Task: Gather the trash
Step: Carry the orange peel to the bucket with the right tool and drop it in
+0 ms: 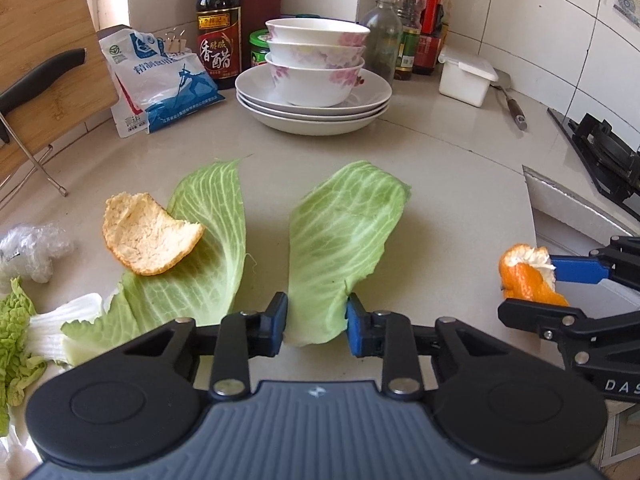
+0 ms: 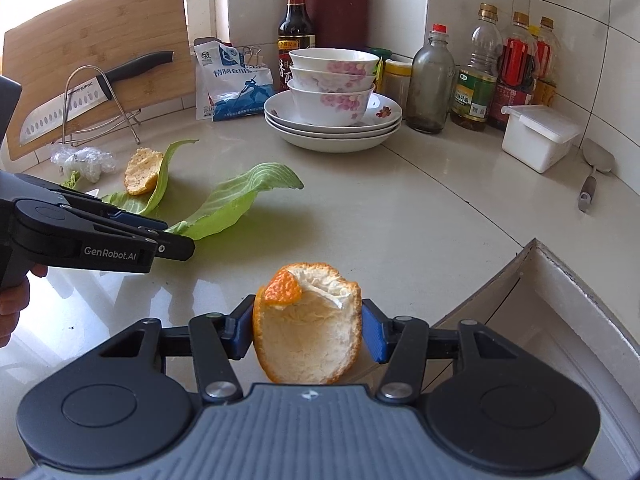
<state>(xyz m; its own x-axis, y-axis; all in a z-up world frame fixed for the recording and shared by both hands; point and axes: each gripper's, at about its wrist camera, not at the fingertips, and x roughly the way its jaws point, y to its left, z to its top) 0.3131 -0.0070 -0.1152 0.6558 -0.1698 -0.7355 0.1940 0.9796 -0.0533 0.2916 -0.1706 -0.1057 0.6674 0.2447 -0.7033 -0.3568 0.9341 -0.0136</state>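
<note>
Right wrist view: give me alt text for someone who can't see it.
The right gripper is shut on a curled orange peel above a pale kitchen counter. At left, the left gripper pinches a cabbage leaf; stacked bowls and bottles line the tiled back wall.

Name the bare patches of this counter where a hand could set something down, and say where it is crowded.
Bare counter lies between the stacked plates, the white box and the held cabbage leaf. Crowded: the left side, with the second leaf, loose orange peel and crumpled plastic.
</note>
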